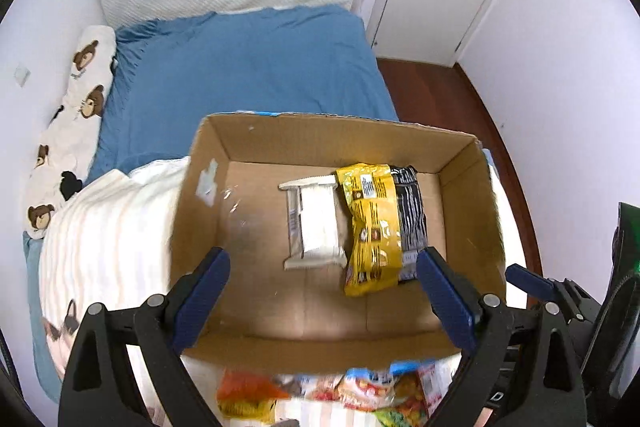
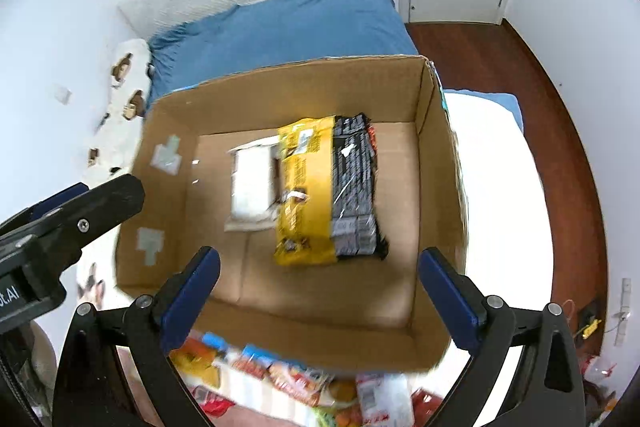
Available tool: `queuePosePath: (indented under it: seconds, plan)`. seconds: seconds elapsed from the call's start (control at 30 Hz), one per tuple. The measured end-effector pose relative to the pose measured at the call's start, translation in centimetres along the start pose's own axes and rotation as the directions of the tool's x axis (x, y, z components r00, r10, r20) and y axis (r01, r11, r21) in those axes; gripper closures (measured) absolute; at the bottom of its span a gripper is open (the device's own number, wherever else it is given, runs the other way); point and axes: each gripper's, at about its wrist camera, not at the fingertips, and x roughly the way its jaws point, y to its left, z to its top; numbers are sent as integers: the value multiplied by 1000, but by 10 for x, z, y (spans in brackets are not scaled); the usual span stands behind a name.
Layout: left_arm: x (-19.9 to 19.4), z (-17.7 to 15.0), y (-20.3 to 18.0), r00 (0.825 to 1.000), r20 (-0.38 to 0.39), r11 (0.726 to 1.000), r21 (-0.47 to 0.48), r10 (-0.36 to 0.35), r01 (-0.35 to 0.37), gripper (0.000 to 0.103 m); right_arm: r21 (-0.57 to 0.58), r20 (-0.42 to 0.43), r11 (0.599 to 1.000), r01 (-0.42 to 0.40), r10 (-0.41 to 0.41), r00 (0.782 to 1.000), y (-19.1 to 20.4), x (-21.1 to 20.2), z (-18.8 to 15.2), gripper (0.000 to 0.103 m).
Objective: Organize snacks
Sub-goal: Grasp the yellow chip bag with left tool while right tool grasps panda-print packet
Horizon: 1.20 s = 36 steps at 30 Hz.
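Loose snack packets point(image 2: 304, 383) below the cardboard box point(image 1: 200, 227) blur, cut off; yellow packet point(image 1: 372, 227) overlaps black one point(image 1: 410, 211). Left gripper point(image 1: 322, 267) and right gripper point(image 2: 320, 265) gape wide, empty.

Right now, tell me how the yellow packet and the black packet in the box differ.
The yellow packet is bright yellow with dark print; the black packet is black with pale lettering. The yellow packet lies partly over a white packet; the black packet lies nearer the box's right wall. Both lie flat, side by side, touching.
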Motion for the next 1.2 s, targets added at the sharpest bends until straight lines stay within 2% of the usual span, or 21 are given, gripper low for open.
queuePosePath:
  seconds: [0.13, 0.3, 0.43, 0.5, 0.57, 0.63, 0.73, 0.83, 1.03, 1.1, 1.17, 1.2]
  plan:
    - [-28, -33, 7, 999, 42, 1000, 0, 21, -21, 7, 12, 4, 999, -45, 45, 999, -1, -19, -33, 2]
    - [-35, -90, 30, 998, 20, 997, -39, 64, -63, 8, 80, -44, 993, -84, 88, 995, -11, -13, -94, 2]
    - [-11, -137, 57, 991, -69, 990, -74, 112, -117, 8, 148, -115, 984, -95, 113, 987, -14, 20, -134, 2]
    - [12, -158, 74, 985, -139, 988, -99, 103, -118, 8, 191, -125, 976, -106, 131, 983, -15, 38, -146, 3]
    - [34, -173, 83, 976, -184, 985, -100, 119, -139, 8, 216, -129, 972, -94, 124, 984, -13, 56, -154, 18]
    - [65, -185, 91, 954, -269, 982, -100, 128, -160, 8, 246, -152, 966, -85, 125, 981, -11, 75, -159, 26]
    - [90, -191, 96, 942, -323, 983, -121, 96, -142, 8, 270, -158, 961, -61, 107, 982, -7, 91, -163, 26]
    - [114, -191, 93, 927, -362, 986, -89, 101, -142, 8, 257, -158, 965, -43, 86, 984, 2, 100, -160, 26]
    - [145, -188, 84, 917, -388, 991, -43, 98, -124, 8, 250, -197, 968, 38, 13, 980, 13, 122, -150, 26]
    - [151, -189, 81, 917, -385, 992, -29, 104, -124, 16, 232, -217, 970, 75, -24, 976, 16, 132, -147, 26]
    - [155, -188, 81, 918, -381, 992, -25, 106, -125, 30, 192, -233, 975, 113, -67, 970, 22, 140, -143, 26]
    - [156, -188, 81, 920, -376, 991, -25, 112, -131, 32, 161, -231, 977, 138, -99, 968, 26, 144, -142, 26]
